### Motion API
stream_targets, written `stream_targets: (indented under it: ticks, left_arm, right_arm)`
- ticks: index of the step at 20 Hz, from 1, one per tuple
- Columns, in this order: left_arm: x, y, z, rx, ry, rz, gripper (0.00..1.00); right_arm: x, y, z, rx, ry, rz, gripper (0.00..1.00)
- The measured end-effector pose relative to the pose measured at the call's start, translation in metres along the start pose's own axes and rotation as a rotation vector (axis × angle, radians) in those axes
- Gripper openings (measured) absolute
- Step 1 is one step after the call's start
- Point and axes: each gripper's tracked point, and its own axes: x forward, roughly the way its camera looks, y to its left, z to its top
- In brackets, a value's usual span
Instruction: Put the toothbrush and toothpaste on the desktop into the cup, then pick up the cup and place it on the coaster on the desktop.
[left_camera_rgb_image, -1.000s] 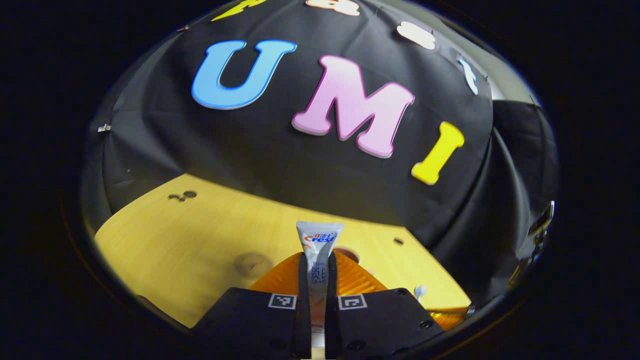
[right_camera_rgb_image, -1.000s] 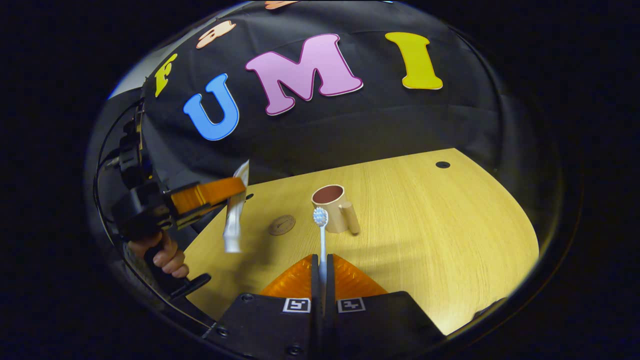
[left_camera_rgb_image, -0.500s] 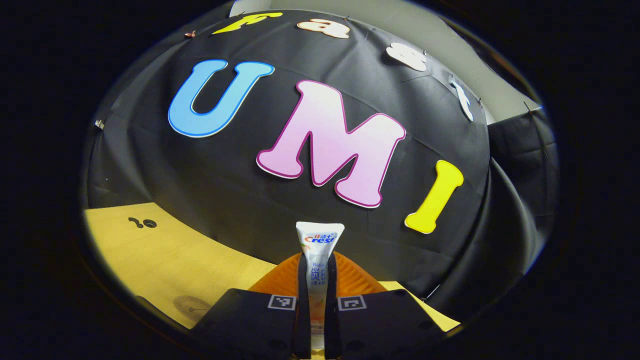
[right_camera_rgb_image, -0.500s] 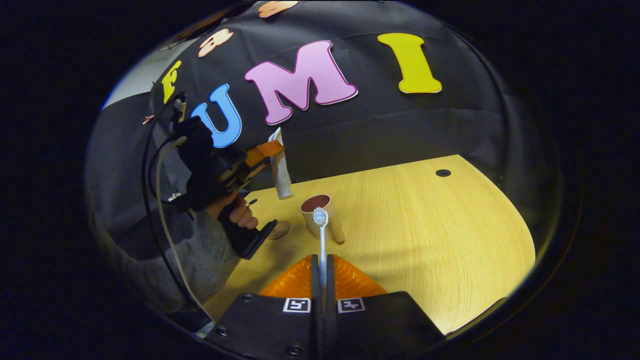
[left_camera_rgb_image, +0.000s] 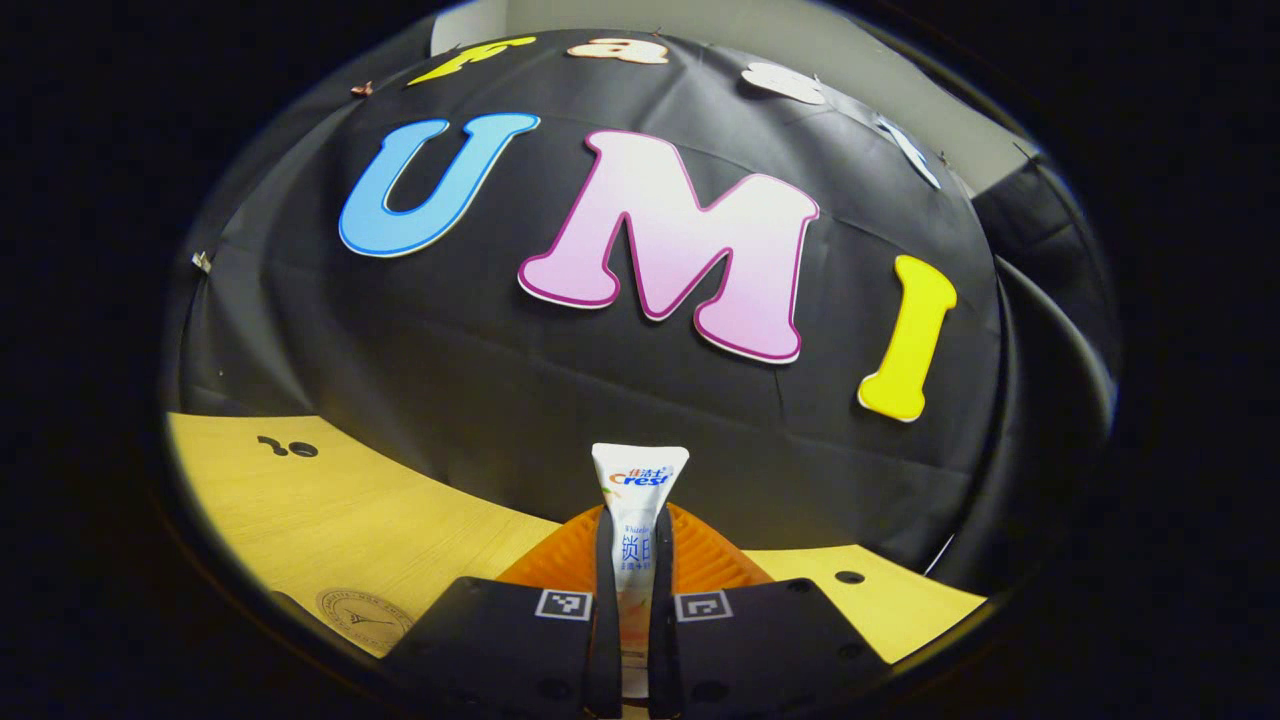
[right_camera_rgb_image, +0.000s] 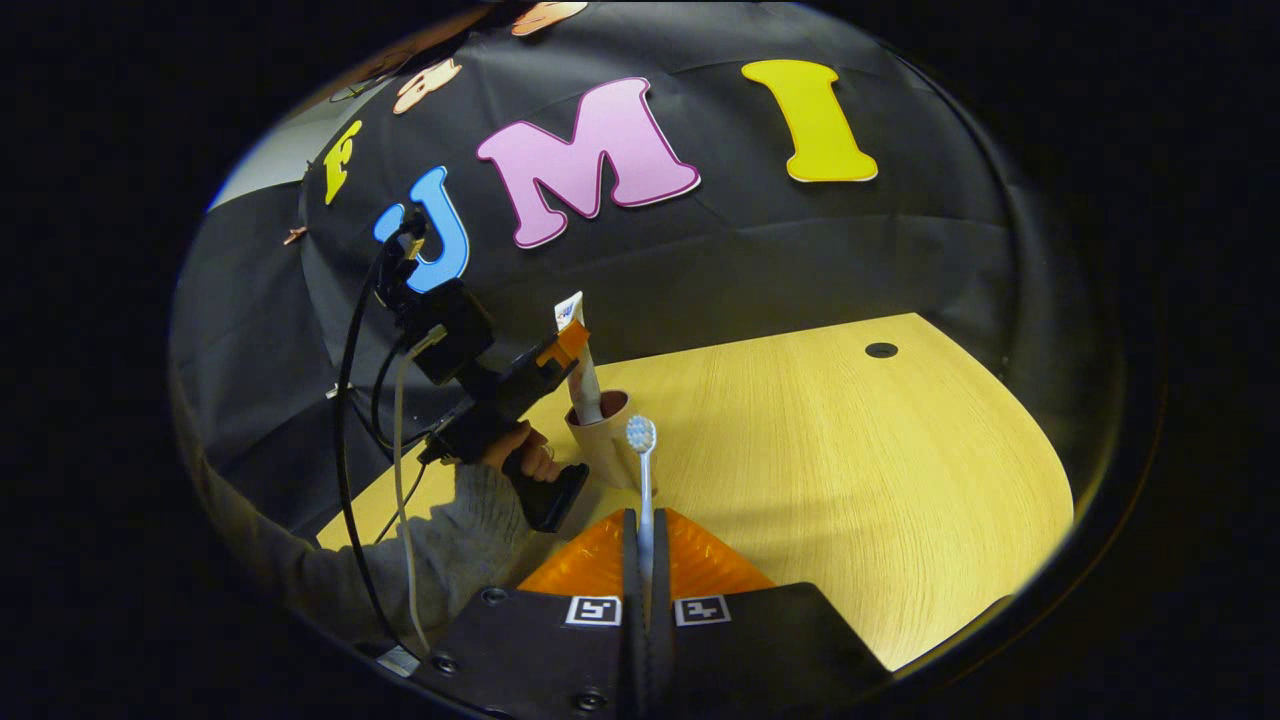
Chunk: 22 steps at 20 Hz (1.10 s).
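Here the left hand-held gripper (left_camera_rgb_image: 632, 560) pinches the toothpaste (left_camera_rgb_image: 638, 510) upright between its fingers; in the right gripper view the tube's lower end dips into the cup (right_camera_rgb_image: 603, 440) on the desk (right_camera_rgb_image: 830, 480). The right hand-held gripper (right_camera_rgb_image: 646, 545) is pressed on the toothbrush (right_camera_rgb_image: 642, 470), bristle head up, just beside the cup. The coaster (left_camera_rgb_image: 362, 612) lies flat on the desk, near the left hand-held gripper.

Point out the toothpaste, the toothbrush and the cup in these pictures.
toothpaste (left_camera_rgb_image: 638, 480), left gripper view, flat crimped end.
toothbrush (right_camera_rgb_image: 640, 435), right gripper view, bristle head.
cup (right_camera_rgb_image: 607, 450), right gripper view, outer wall.
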Motion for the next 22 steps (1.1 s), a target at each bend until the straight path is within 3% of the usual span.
stream_targets:
  ticks: [6,11,12,13,15,16,17,18,22]
  left_arm:
    - [-0.002,-0.006,-0.021,0.068,0.009,-0.004,0.2]
    - [-0.012,-0.006,-0.037,0.078,0.038,-0.003,0.36]
    - [-0.016,-0.007,-0.04,0.08,0.047,-0.008,0.31]
    - [-0.02,-0.008,-0.044,0.081,0.059,-0.016,0.33]
    - [-0.027,-0.01,-0.051,0.079,0.085,-0.024,0.46]
    - [-0.031,-0.01,-0.05,0.079,0.086,-0.028,0.39]
    - [-0.032,-0.01,-0.049,0.079,0.082,-0.031,0.51]
    - [-0.035,-0.011,-0.047,0.081,0.079,-0.033,0.43]
    - [-0.047,-0.005,-0.023,0.097,0.045,-0.013,0.65]
  right_arm:
    - [0.007,-0.01,0.007,0.02,-0.016,-0.017,0.05]
    - [0.012,-0.013,0.013,0.031,-0.031,-0.021,0.05]
    - [0.011,-0.013,0.012,0.033,-0.033,-0.021,0.05]
    - [0.012,-0.012,0.013,0.036,-0.037,-0.021,0.05]
    - [0.013,-0.01,0.017,0.04,-0.043,-0.019,0.05]
    - [0.013,-0.009,0.018,0.036,-0.047,-0.019,0.05]
    - [0.014,-0.008,0.022,0.031,-0.053,-0.018,0.05]
    - [0.015,-0.007,0.026,0.027,-0.061,-0.016,0.05]
    - [0.026,0.005,0.059,0.043,-0.132,0.017,0.05]
